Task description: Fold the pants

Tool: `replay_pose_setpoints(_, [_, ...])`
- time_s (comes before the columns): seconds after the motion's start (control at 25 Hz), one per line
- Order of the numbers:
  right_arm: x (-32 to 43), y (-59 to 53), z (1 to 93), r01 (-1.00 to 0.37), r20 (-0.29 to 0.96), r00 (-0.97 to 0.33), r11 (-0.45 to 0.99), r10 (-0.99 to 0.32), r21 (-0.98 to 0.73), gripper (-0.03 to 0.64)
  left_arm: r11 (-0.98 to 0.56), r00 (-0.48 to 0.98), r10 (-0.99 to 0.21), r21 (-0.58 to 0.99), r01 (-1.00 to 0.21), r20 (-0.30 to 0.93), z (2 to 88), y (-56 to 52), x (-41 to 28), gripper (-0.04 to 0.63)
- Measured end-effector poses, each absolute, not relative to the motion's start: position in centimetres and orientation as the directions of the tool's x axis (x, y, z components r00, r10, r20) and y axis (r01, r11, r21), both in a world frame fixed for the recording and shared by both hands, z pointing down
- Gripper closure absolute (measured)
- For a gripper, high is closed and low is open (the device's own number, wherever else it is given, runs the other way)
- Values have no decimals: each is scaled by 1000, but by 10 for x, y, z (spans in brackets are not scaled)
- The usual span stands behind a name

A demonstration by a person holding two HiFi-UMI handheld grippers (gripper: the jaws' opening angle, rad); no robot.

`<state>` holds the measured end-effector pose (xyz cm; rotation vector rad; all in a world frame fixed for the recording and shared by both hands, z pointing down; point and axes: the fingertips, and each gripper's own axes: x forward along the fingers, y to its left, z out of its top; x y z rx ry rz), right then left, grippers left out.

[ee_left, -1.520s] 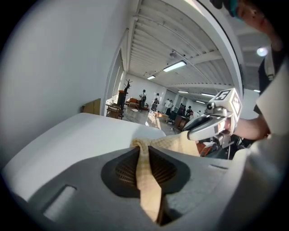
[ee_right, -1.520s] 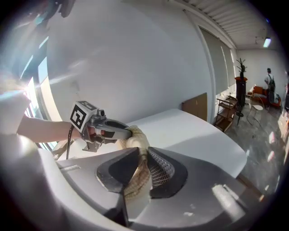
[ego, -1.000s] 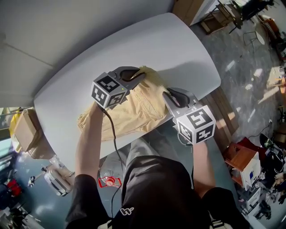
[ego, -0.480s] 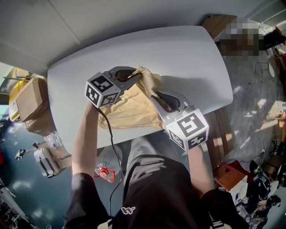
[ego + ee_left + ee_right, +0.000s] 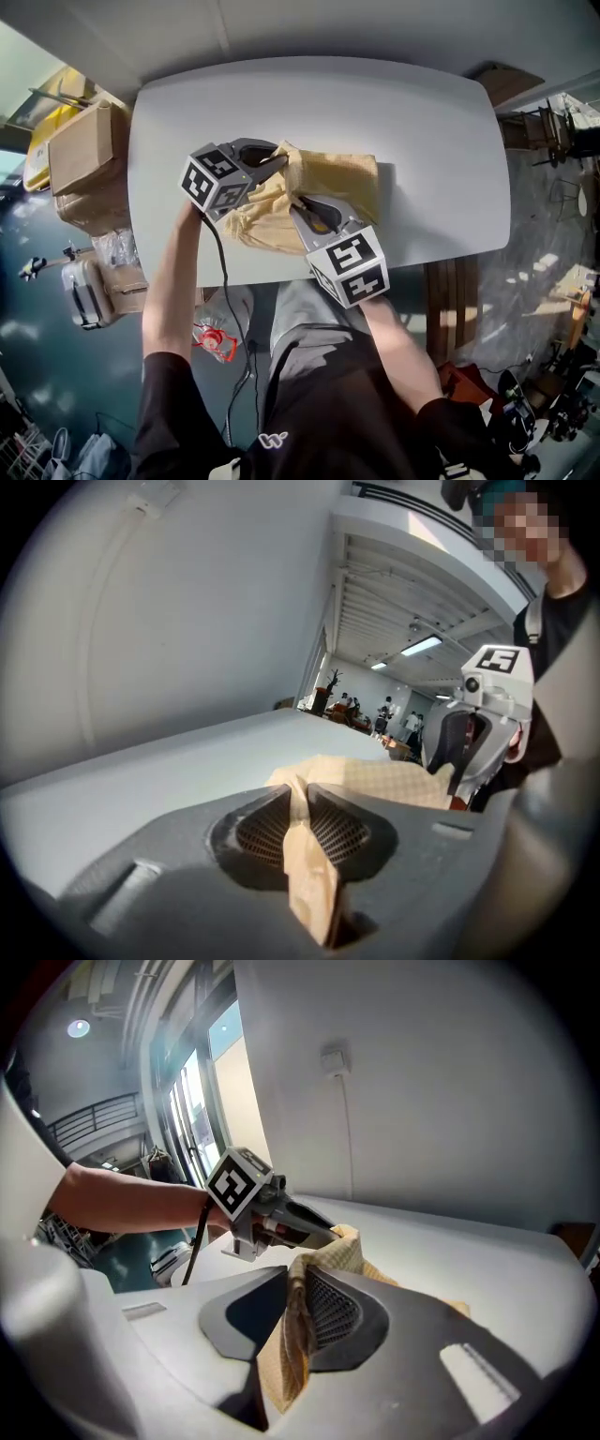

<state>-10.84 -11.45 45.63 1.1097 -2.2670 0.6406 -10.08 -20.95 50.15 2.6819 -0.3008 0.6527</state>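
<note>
Tan pants [image 5: 342,176] lie bunched and partly doubled over in the middle of the white table [image 5: 441,131]. My left gripper [image 5: 279,156] is shut on a fold of the pants at their upper left corner; in the left gripper view the cloth [image 5: 309,874] is pinched between the jaws of the left gripper [image 5: 300,799]. My right gripper [image 5: 300,201] is shut on the near edge, with the pants [image 5: 349,1241] bunched between its jaws [image 5: 298,1302]. The two grippers are close together; each shows in the other's view, the right gripper [image 5: 473,747] and the left gripper [image 5: 286,1218].
A cardboard box [image 5: 84,150] stands off the table's left end, with bags [image 5: 94,300] on the floor below it. A wooden bench [image 5: 448,300] sits at the table's near right. A grey wall runs along the far side.
Both grippers have carried the held edges across the pants towards the left end and drawn closer together. The cloth now lies shorter and doubled over.
</note>
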Motion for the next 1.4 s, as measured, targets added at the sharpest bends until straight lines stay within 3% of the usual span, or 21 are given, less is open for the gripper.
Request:
replay_pose_setpoints(0.28, [-157,-116,526,-789,710,-535,572,-458,-225,548,-835,761,-284,241,-495,583,545,-224,-168,512])
replay_pose_setpoints(0.4, [-173,-111,543,-779,724,-545,573,-422,-253,549,-778,727,-377,229,-585,574,544,-225,-191,512])
replay_pose_setpoints(0.6, [-193,-95,564,-742,739,-574,604,-352,-289,540,-726,723,-441,263,-636,532,539,-216,-200,514])
replay_pose_setpoints(0.72, [-200,-86,571,-720,726,-611,604,-317,-342,483,-690,695,-478,260,-675,537,544,-209,-200,516])
replay_pose_setpoints(0.92, [-204,-84,567,-706,691,-656,570,-303,-420,465,-632,666,-537,276,-724,518,543,-199,-196,582])
replay_pose_setpoints(1.16, [-202,-94,523,-669,586,-730,543,-351,-508,488,-580,637,-585,290,-761,502,534,-197,-197,594])
replay_pose_setpoints(1.28, [-187,-105,503,-697,570,-708,541,-417,-471,592,-566,631,-604,295,-770,488,524,-197,-192,594])
replay_pose_setpoints(1.4, [-162,-118,492,-742,575,-662,525,-481,-416,614,-550,615,-625,287,-784,481,513,-202,-184,594])
